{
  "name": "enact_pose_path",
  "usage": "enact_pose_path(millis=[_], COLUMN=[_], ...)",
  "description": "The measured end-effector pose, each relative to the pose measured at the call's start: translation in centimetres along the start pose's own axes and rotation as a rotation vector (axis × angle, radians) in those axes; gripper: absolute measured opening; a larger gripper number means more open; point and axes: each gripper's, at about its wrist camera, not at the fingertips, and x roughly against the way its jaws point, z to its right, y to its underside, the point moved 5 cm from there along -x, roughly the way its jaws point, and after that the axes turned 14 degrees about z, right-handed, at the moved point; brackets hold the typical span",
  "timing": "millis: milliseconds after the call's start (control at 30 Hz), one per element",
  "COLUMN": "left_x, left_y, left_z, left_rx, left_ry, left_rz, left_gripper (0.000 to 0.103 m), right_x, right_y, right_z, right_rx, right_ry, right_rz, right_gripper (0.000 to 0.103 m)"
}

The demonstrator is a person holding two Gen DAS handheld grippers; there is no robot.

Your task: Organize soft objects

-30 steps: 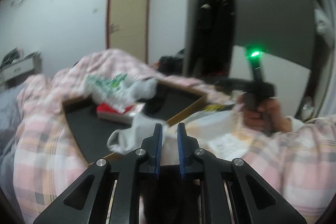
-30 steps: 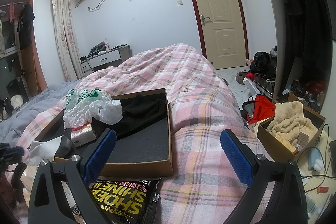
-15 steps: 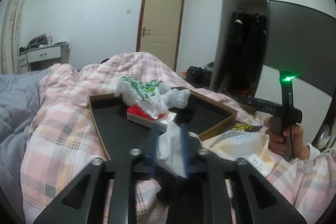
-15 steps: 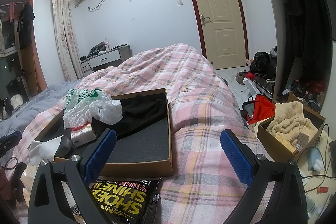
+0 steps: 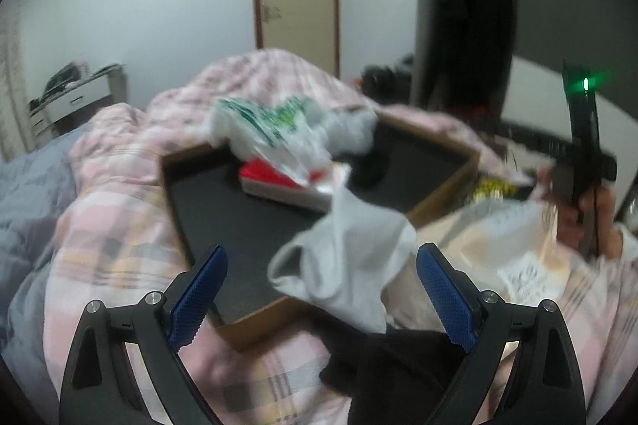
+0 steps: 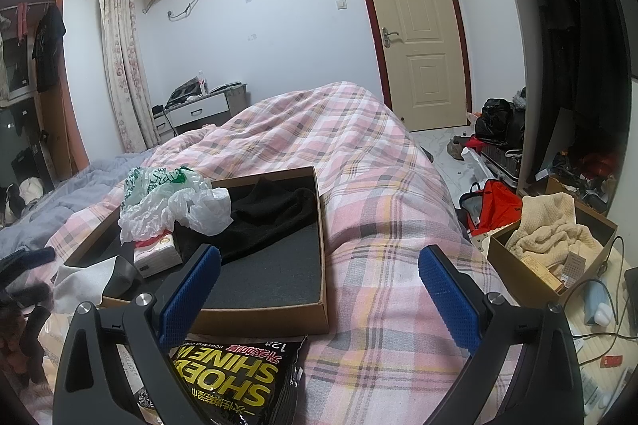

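A shallow cardboard tray (image 5: 442, 187) (image 6: 319, 225) with a dark liner lies on the pink plaid bed. It holds a crumpled plastic bag (image 5: 279, 126) (image 6: 167, 197), a tissue pack (image 5: 287, 185) (image 6: 155, 253) and a black garment (image 6: 271, 213). A white cloth (image 5: 347, 257) (image 6: 79, 277) is draped over the tray's near rim. My left gripper (image 5: 321, 289) is open just in front of the white cloth, holding nothing. My right gripper (image 6: 319, 297) is open and empty above the tray's right rim.
A black "SHOEX SHINE" packet (image 6: 239, 381) lies by the tray's near rim. A pale plastic bag (image 5: 514, 245) lies right of the tray. A box with a cream knit (image 6: 550, 237) and floor clutter stand beside the bed. A dark cloth (image 5: 398, 373) lies under my left gripper.
My left gripper has opened and let go of the white cloth, which now hangs over the tray's rim. The right gripper has not moved.
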Motion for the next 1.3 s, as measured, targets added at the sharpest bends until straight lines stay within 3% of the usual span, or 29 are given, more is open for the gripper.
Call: enact_pose_path(millis=[200,333,500,600,733,800,933,1000,1067,1133,1200,1300], left_x=[2.6,1.6,-1.8,-3.6,-5.2,-5.5,-6.1,-6.3,-6.2,-5.9,-5.0,-4.1], left_y=[0.2,-1.1,-1.6,-1.0,0.0,0.2,1.1,1.4,1.4,1.4,1.4,1.4], left_z=[0.3,-0.3,0.3,0.7,0.6,0.6,1.2,1.1,0.5,0.1,0.6,1.6], left_rx=[0.043,0.024,0.011,-0.025,0.001,0.013,-0.064,-0.085,-0.090,-0.088,-0.105,-0.144], left_ry=[0.097,0.066,0.202,0.235,0.274,0.277,0.210,0.174,0.116,0.124,0.166,0.172], left_rz=[0.054,0.060,-0.096,-0.199,-0.290,-0.302,-0.319,-0.314,-0.300,-0.289,-0.262,-0.220], left_gripper=[0.095,0.095,0.095,0.095,0.095,0.095,0.094,0.089,0.069,0.063,0.034,0.033], right_x=[0.0,0.1,0.1,0.1,0.1,0.1,0.1,0.1,0.1,0.1,0.1,0.1], right_y=[0.0,0.0,0.0,0.0,0.0,0.0,-0.1,-0.1,-0.1,-0.1,-0.1,-0.1], right_z=[-0.1,0.0,0.1,0.1,0.1,0.1,0.1,0.1,0.1,0.1,0.1,0.1], right_rx=[-0.008,-0.007,-0.008,-0.008,-0.009,-0.009,-0.011,-0.012,-0.012,-0.011,-0.012,-0.012], right_ry=[-0.002,-0.001,-0.002,-0.002,-0.002,-0.001,-0.002,-0.002,-0.002,-0.001,-0.002,-0.001], right_rz=[0.003,0.003,0.001,0.000,0.000,0.000,0.001,0.001,0.001,0.000,0.000,0.000], right_gripper=[0.099,0.099,0.099,0.099,0.099,0.099,0.099,0.099,0.099,0.099,0.099,0.099])
